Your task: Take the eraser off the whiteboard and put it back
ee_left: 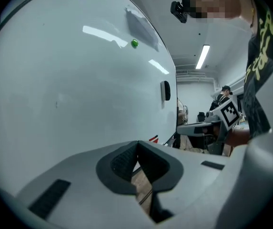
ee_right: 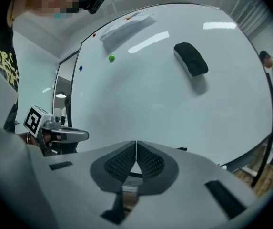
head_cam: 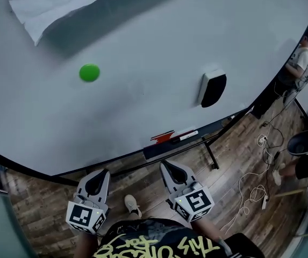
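In the head view, the black block eraser with a pale back (head_cam: pixel 213 88) clings to the white whiteboard (head_cam: pixel 143 47) near its lower right edge, well apart from both grippers below the bottom edge. The left gripper view shows the left gripper (ee_left: pixel 137 144) closed, empty. The right gripper view shows the right gripper (ee_right: pixel 136 143) likewise pinched together on nothing. Judging from this, neither lift-off nor return has begun.

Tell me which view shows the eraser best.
Right gripper view: the eraser is largest, its whole outline clear on the whiteboard. The head view shows it well too, slightly smaller; the left gripper view, only an edge-on sliver.
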Available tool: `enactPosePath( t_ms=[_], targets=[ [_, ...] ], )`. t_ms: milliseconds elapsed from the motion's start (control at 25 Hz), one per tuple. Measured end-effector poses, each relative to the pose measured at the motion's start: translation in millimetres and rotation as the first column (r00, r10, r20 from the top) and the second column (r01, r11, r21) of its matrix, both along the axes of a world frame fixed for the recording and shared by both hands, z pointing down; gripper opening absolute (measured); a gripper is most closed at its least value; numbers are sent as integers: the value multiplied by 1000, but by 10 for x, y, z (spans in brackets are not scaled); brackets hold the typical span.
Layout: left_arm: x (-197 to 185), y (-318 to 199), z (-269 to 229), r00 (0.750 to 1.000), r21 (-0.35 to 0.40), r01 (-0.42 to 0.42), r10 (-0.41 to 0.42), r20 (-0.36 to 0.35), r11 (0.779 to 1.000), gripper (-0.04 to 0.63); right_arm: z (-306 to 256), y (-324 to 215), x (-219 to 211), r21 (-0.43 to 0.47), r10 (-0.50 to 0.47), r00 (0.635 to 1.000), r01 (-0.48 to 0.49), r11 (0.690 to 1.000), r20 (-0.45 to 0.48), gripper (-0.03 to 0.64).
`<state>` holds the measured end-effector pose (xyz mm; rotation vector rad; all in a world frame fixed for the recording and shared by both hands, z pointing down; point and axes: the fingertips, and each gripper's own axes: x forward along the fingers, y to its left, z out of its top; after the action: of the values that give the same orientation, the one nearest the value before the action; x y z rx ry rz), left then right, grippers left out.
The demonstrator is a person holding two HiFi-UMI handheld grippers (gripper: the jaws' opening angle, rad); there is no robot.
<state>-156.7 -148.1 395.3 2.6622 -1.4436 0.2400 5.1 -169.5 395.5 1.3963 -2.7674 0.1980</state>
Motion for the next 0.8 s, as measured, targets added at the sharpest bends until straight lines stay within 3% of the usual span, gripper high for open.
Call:
enactPosePath(
  t_ms=[400, 560, 680, 800],
  targets=[
    [60, -181, 43, 998, -39, -62, 61, -33, 997, 8, 112, -180, -124, -132, 26, 998, -32, 991, -52, 9],
    [80, -184, 11, 998, -35, -41, 40, -41, 999, 8, 7, -197, -118, -112, 13, 999, -18, 994, -45, 9],
    [95, -188, 34, 999, -39, -17, 15, -36, 999, 8, -135, -235, -34, -21, 4, 1000, -4, 1000, -18, 11],
    [133, -206, 42, 1000, -39, -7, 6, -27, 999, 8, -202, -259, 111, -10, 12, 999, -12, 1000, -30, 11]
  ],
)
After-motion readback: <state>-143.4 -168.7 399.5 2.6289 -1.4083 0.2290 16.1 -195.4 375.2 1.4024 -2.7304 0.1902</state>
